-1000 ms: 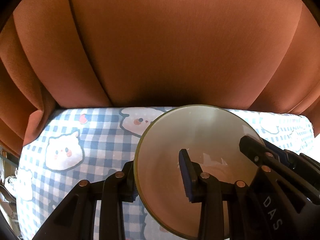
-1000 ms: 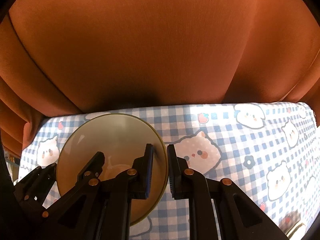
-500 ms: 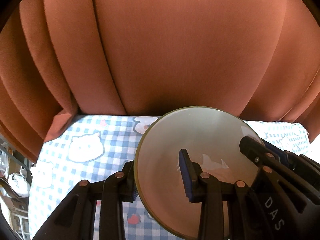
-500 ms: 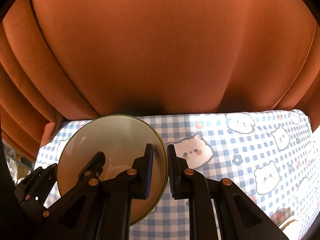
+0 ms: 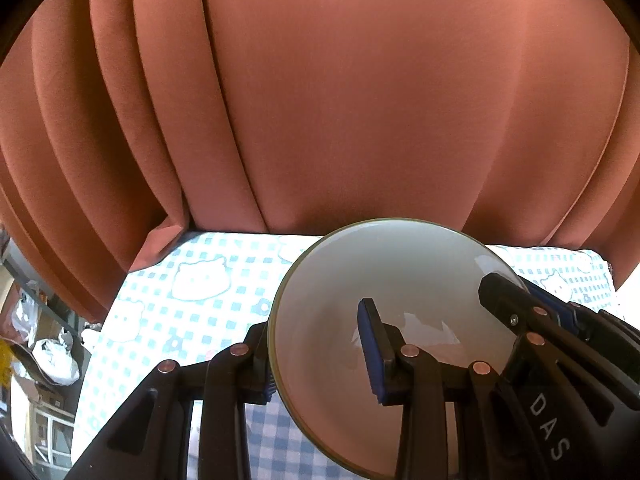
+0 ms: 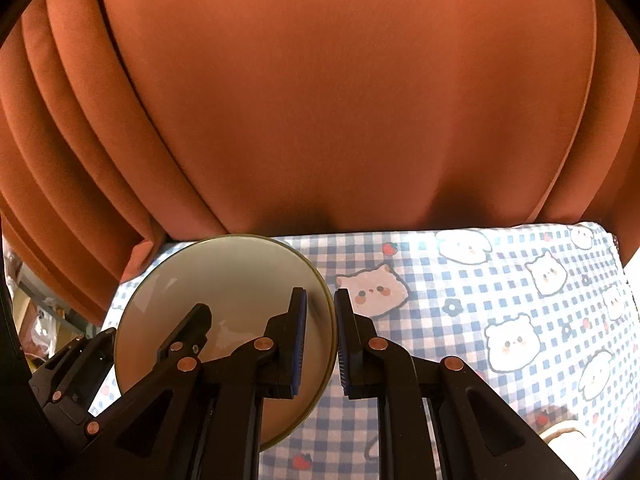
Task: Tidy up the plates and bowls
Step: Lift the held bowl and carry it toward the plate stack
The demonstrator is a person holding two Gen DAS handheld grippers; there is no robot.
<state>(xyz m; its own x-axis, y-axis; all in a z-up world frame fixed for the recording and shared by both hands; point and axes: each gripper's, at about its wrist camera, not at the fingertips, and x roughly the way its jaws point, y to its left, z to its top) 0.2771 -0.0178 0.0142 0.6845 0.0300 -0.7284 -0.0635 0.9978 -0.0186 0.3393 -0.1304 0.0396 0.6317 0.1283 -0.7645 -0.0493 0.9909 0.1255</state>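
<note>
A pale green bowl (image 5: 400, 292) with an olive rim is held in the air above the table by both grippers. My left gripper (image 5: 320, 360) is shut on the bowl's left rim, one finger outside and one inside. My right gripper (image 6: 320, 340) is shut on the bowl's (image 6: 224, 284) right rim in the same way. The right gripper's fingers (image 5: 516, 304) show at the bowl's right edge in the left wrist view. The left gripper's fingers (image 6: 184, 332) show inside the bowl in the right wrist view.
A table with a blue checked cloth printed with cats and bears (image 6: 500, 300) lies below; it also shows in the left wrist view (image 5: 192, 300). An orange-brown curtain (image 6: 340, 100) hangs right behind the table. A cluttered room shows past the table's left edge (image 5: 40, 340).
Both grippers have lifted the bowl higher and tilted upward. The table has dropped lower in both views and more curtain shows. Both grips are unchanged.
</note>
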